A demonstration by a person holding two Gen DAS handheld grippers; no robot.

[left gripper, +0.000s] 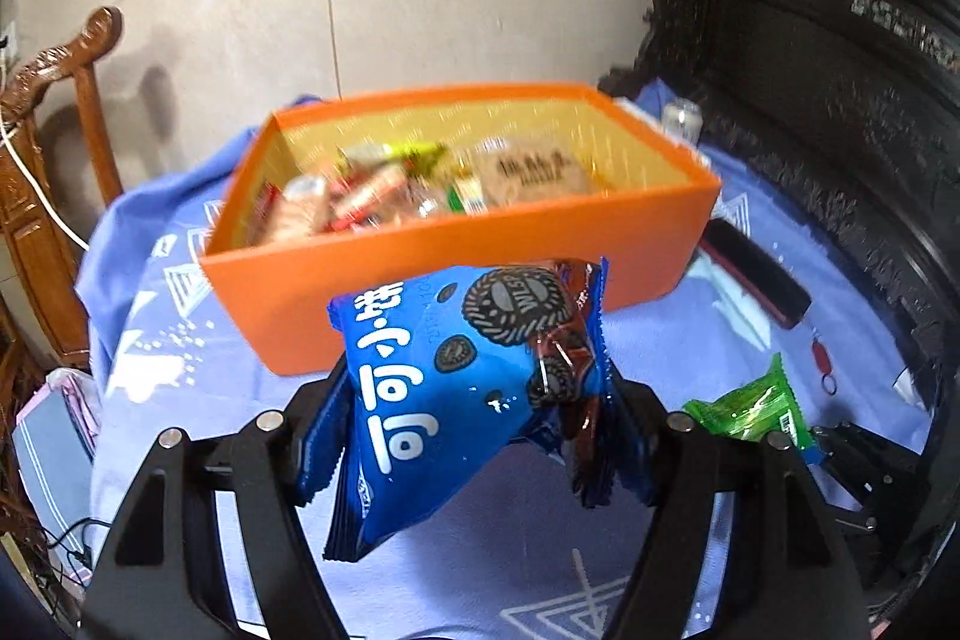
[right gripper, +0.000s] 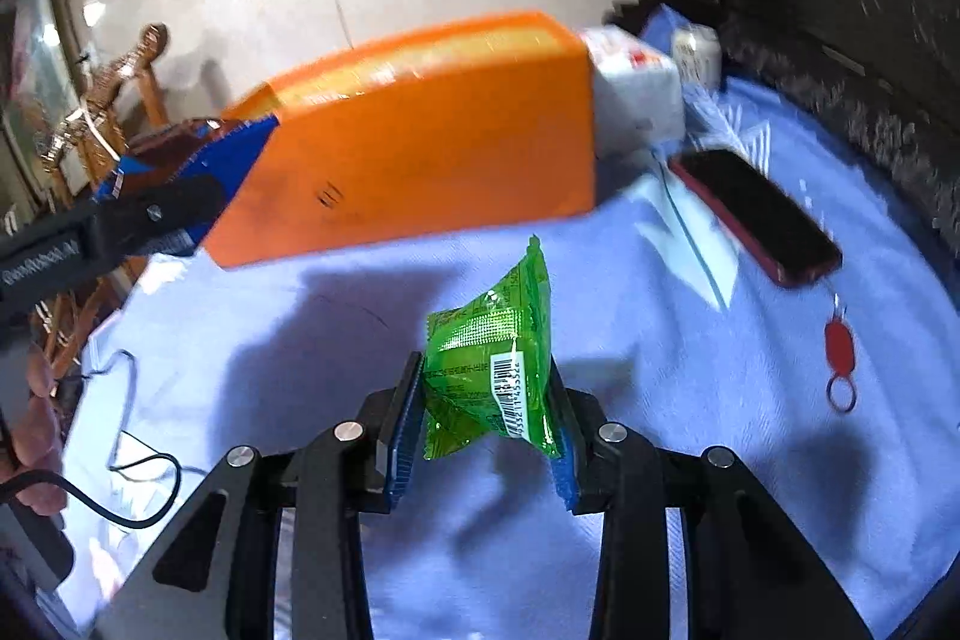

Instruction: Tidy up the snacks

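1. Tongs first: the left gripper [left gripper: 480,400] is clamped across a blue cookie packet [left gripper: 462,376], pads pressing its two side edges, so the packet hangs clear of the table with its top corner tilted toward 12 o'clock.
2. The right gripper [right gripper: 486,400] is closed nearly all the way on a small green packet [right gripper: 489,370], pinched low so that most of the wrapper stands up above the fingers.
3. Both packets are held high, probably so they can pass over the box wall instead of bumping it.
4. The orange box [left gripper: 456,256] sits at 12 o'clock from the left gripper, just beyond the blue packet, open side up, and already holds a jumble of wrapped snacks [left gripper: 414,190]; it looks like the collecting place.
5. A blue tablecloth [right gripper: 600,550] lies beneath everything.
6. From the right gripper, a red phone [right gripper: 756,214] lies at 2 o'clock beside the box, and a red key tag [right gripper: 837,346] at 3 o'clock; neither seems part of the sorting.
7. Judged step: carrying both packets to the box.
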